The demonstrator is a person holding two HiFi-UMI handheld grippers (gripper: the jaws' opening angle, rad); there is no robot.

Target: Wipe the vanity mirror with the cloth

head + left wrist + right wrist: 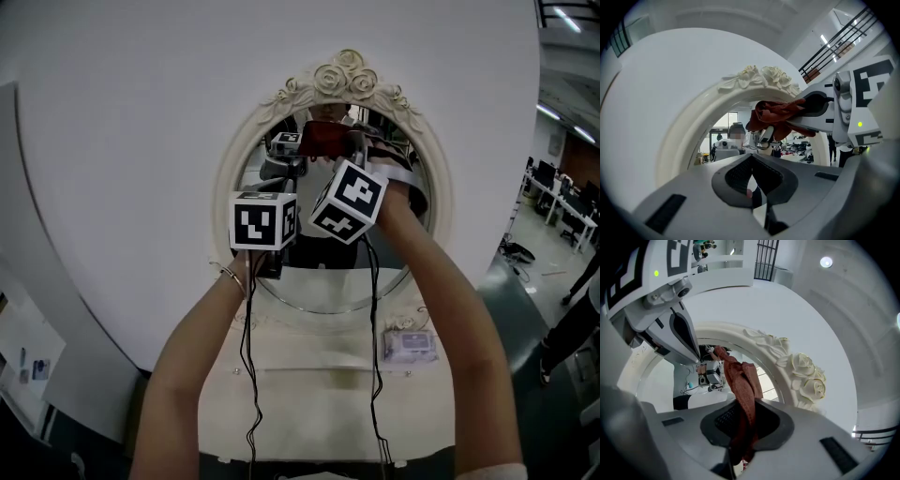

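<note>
The oval vanity mirror (pixel 319 272) has a cream frame (pixel 230 178) topped with carved roses (pixel 344 77). A red cloth (pixel 322 138) is bunched against the upper part of the glass. My right gripper (pixel 743 416) is shut on this cloth (pixel 743 385), which runs up from the jaws to the mirror. In the left gripper view the cloth (pixel 780 115) hangs from the right gripper (pixel 820 110) just under the roses (pixel 764 77). My left gripper (pixel 752 176) is shut with nothing in it, held close beside the right one, and it shows in the right gripper view as the left gripper (pixel 682 333).
A white round backboard (pixel 141 169) surrounds the mirror. On the pale vanity top (pixel 309 384) below lies a pack of wipes (pixel 410 345). Black cables (pixel 248 375) hang from both grippers. An office with desks (pixel 562 202) lies to the right.
</note>
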